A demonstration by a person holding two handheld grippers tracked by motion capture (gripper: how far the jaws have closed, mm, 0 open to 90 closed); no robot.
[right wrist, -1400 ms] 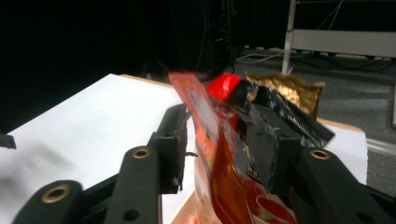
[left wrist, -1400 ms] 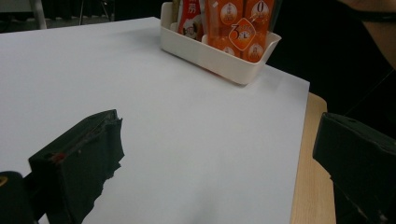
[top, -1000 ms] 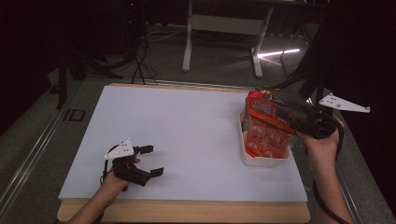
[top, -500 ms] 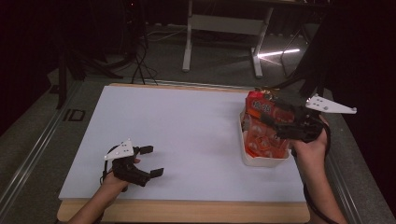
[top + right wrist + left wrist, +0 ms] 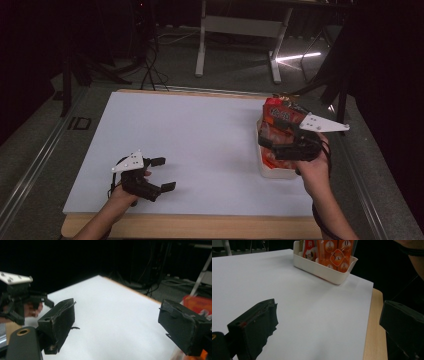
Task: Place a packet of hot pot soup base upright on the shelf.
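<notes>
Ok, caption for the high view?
Right claw open over white tray of orange packets; left claw open, resting apart.

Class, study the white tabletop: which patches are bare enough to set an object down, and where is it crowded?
Bare room: the wide middle of the white tabletop, between the left gripper at the near-left corner and the cream tray of orange snack packets at the right edge; also the far-left corner. It is crowded at the tray, where the right gripper hangs open.
</notes>
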